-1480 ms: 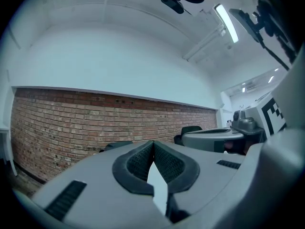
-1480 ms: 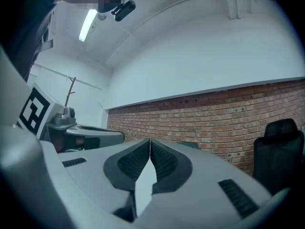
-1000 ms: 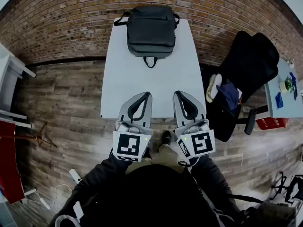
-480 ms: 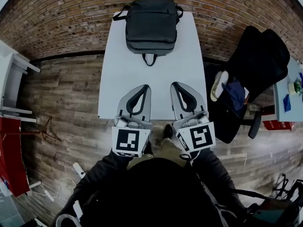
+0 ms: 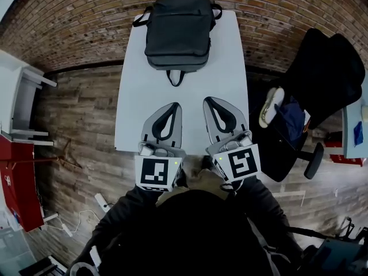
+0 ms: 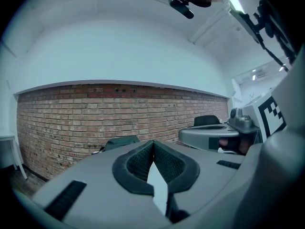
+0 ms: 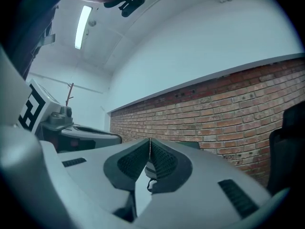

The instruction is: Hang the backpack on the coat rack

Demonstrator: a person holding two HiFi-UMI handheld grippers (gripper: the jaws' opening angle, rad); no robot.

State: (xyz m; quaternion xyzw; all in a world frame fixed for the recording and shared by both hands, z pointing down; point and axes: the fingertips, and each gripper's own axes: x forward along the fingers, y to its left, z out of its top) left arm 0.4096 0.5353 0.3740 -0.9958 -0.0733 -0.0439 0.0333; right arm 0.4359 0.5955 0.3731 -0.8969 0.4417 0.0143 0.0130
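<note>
Left tongs (image 5: 173, 104) and right tongs (image 5: 208, 100), pinched together and empty, have crept nearer the backpack (image 5: 177, 32) on the tabletop (image 5: 230, 79); pickup pending.

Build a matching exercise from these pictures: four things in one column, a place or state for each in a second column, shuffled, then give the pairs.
Things
1. backpack
2. left tool
3. black chair
4. table

Places or states
A. white, set against the brick wall
B. shut and empty, over the table's near end
C. lying flat at the table's far end
D. on the wooden floor, to the right of the table

Pairs: 1-C, 2-B, 3-D, 4-A
</note>
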